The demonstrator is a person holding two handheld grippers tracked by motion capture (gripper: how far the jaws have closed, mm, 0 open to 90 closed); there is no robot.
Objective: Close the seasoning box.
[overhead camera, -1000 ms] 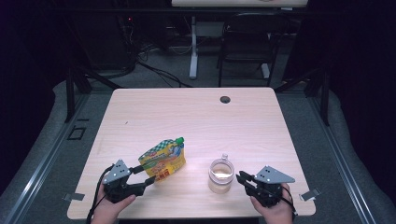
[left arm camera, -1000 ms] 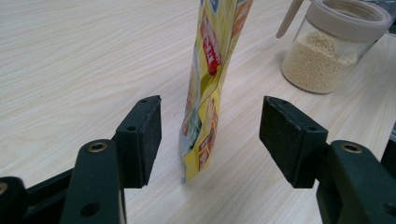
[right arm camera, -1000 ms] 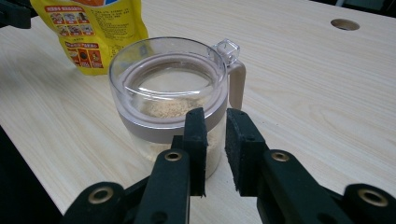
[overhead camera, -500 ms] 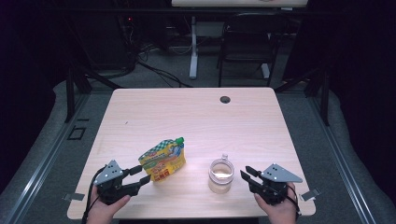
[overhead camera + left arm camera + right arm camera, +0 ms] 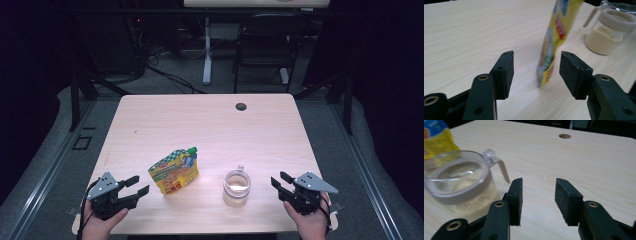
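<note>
Approach stage, by my reading: left gripper [image 5: 136,189], jaws released, faces the yellow stand-up pouch with green cap [image 5: 174,171] upright just ahead on the pale wooden counter [image 5: 210,125]. Next, close on the pouch. Clear powder-filled jar [image 5: 236,186] stands beside; right gripper [image 5: 280,181] empty, jaws parted.

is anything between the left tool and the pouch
Nothing visible. The left tool sits open near the table's front edge, with bare wood between it and the pouch. In the left gripper view the pouch stands just beyond the open jaws. The jar is off on the pouch's far side.
</note>
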